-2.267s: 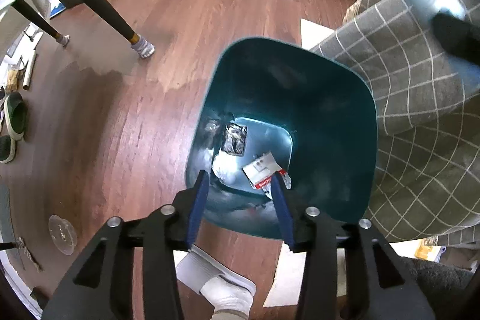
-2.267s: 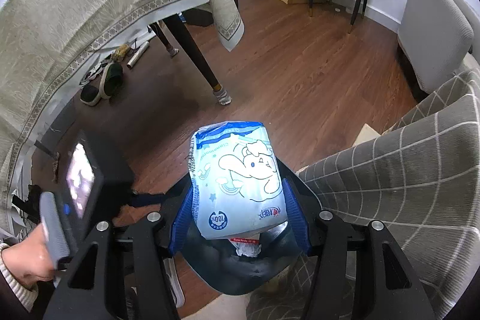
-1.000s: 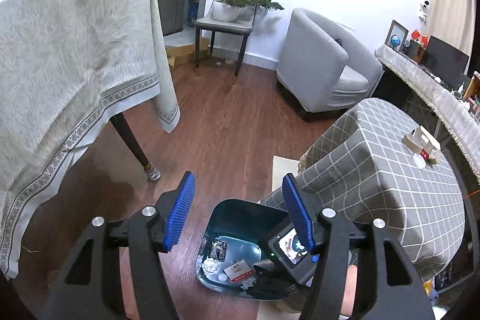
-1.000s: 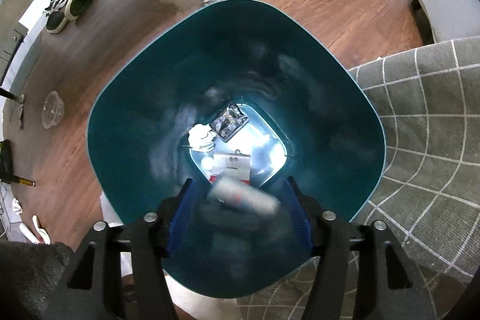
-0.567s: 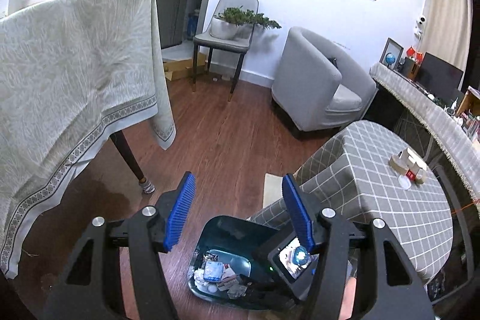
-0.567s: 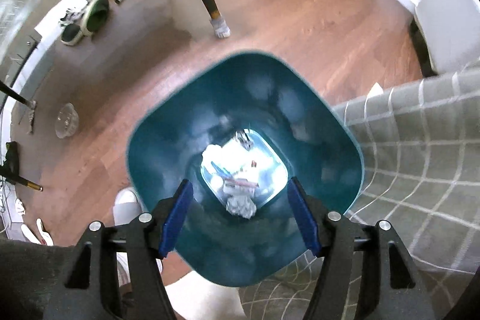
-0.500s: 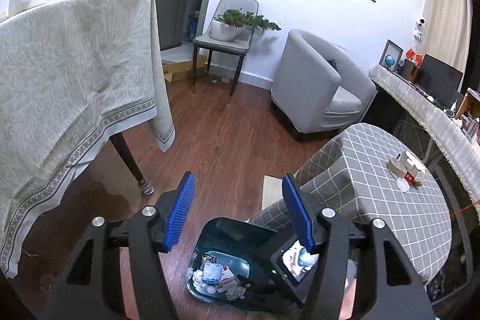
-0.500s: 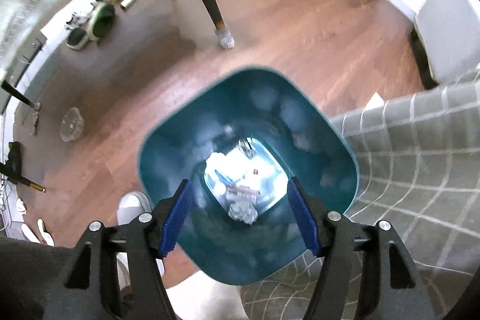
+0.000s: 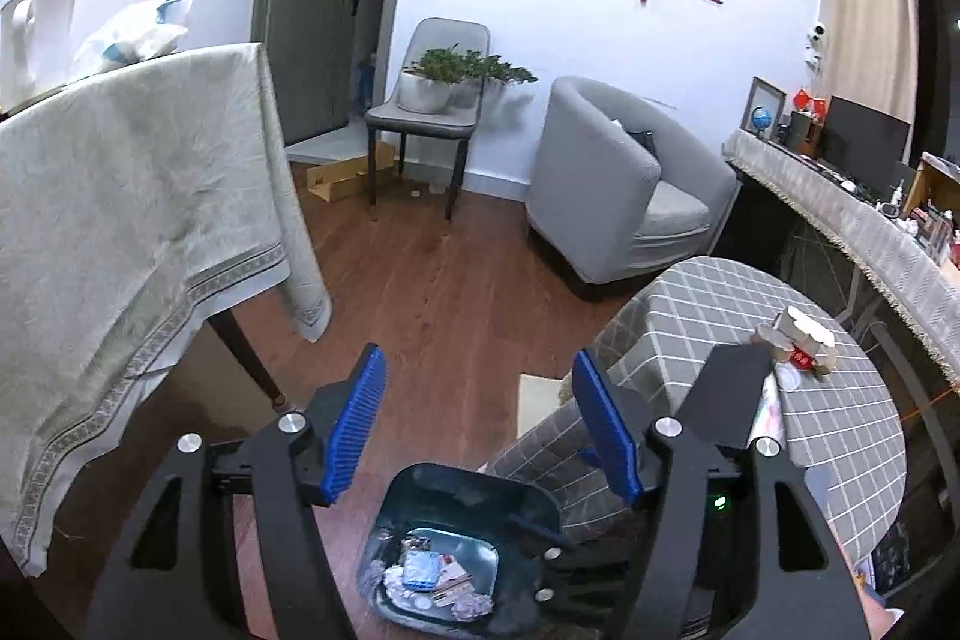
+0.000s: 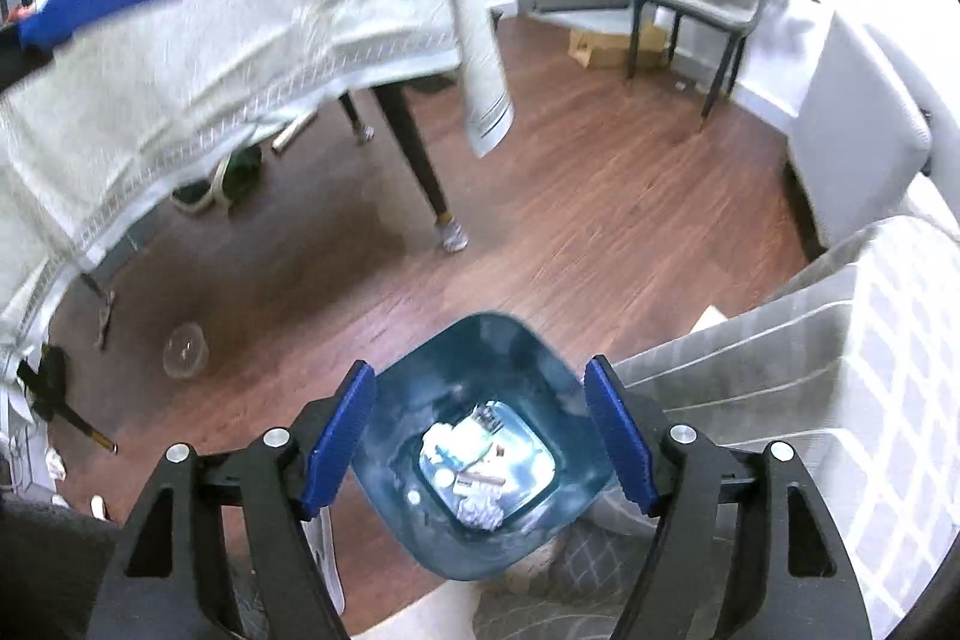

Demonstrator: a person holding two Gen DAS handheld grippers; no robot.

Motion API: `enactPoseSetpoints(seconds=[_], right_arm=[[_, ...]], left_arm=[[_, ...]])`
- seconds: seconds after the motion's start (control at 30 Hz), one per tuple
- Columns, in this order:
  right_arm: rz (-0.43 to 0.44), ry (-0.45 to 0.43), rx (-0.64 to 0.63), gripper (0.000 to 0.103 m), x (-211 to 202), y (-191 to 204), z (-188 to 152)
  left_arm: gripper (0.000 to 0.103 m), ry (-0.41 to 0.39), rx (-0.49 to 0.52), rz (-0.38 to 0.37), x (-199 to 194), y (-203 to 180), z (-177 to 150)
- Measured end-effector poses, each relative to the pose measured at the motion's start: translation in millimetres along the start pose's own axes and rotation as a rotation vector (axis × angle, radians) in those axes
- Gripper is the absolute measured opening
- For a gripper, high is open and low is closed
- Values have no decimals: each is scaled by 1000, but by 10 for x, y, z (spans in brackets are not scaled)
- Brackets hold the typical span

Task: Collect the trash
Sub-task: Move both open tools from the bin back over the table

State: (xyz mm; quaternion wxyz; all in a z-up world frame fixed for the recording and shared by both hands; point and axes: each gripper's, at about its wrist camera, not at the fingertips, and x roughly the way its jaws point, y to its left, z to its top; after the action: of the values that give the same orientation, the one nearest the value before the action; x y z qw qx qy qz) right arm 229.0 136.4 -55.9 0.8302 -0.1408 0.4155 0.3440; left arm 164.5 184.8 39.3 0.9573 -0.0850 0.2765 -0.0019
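Observation:
A teal trash bin (image 9: 456, 490) stands on the wood floor beside the checked-cloth table; it also shows in the right wrist view (image 10: 480, 358). Inside lie crumpled paper, wrappers and a blue-and-white tissue pack (image 9: 422, 571). My left gripper (image 9: 477, 430) is open and empty, high above the bin. My right gripper (image 10: 480, 433) is open and empty, raised over the bin. More trash, paper cups and a wrapper (image 9: 798, 346), lies on the checked table (image 9: 840, 436).
A table with a pale cloth (image 9: 120, 220) stands to the left, its dark leg (image 10: 420, 172) near the bin. A grey armchair (image 9: 612, 184) and a chair with a plant (image 9: 432, 112) are at the back. A clear lid (image 10: 186, 352) and shoes (image 10: 222, 178) lie on the floor.
The right gripper let go of the tissue pack, which dropped into the bin, then rose and tilted up. The left gripper lifted away from the bin to look across the room.

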Motion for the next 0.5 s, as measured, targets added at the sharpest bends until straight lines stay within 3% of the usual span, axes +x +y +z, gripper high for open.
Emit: enactPoseSetpoints(seconds=[0.5], right_arm=[[-107,-139,112,76,-703,-832,-153]], left_arm=[[71,19,26,-71,304,-614,-15]])
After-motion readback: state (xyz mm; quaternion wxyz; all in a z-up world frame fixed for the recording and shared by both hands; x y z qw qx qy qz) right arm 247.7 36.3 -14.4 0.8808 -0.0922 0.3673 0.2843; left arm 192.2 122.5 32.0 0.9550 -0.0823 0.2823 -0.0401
